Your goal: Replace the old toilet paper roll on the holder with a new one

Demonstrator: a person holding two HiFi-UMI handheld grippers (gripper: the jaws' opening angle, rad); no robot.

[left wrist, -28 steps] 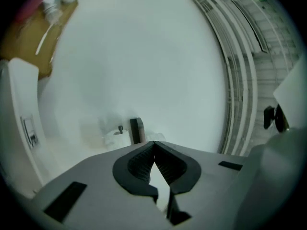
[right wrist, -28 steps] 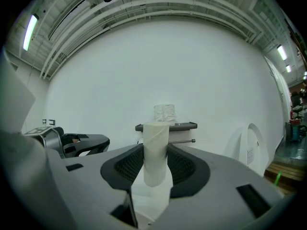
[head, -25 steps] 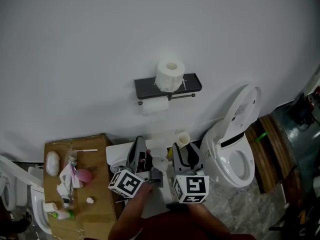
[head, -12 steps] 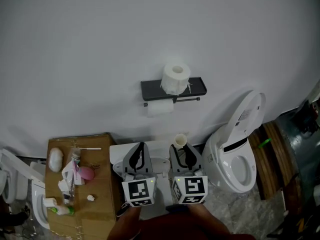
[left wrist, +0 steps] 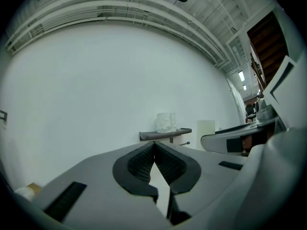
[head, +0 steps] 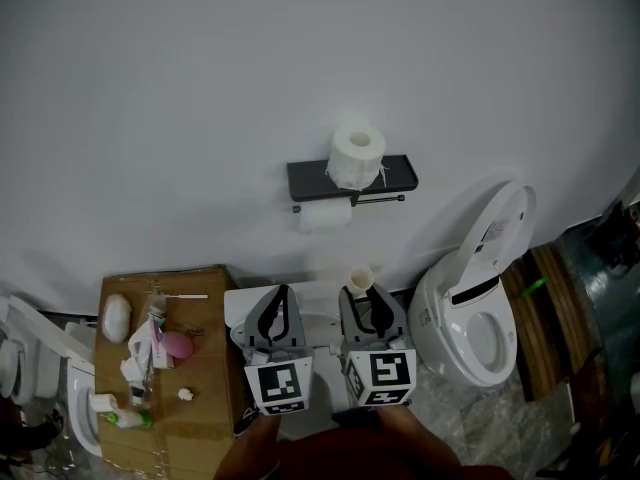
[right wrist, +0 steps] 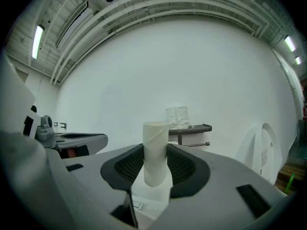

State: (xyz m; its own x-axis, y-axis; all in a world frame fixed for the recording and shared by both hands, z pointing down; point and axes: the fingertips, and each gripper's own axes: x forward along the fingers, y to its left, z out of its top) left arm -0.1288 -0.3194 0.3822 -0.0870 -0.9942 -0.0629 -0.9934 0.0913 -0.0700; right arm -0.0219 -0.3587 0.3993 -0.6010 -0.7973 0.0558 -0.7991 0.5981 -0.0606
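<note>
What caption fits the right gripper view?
Right gripper holds an upright cardboard tube, facing the shelf with a wrapped roll.

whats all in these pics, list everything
wrapped toilet roll: one, white, upright on top of the wall shelf
wall shelf: one, black, on the white wall
paper roll: one, white, on the bar under the shelf
cardboard tube: one, cream, upright between the right gripper's jaws
toilet: one, white, lid up, at the right
cardboard box: one, brown, at the left, small clutter on top
pink item: one, pink, on the box
oval item: one, white, on the box's far left
left gripper: one, grey, jaws together, empty
right gripper: one, grey, clamped on the cardboard tube
</note>
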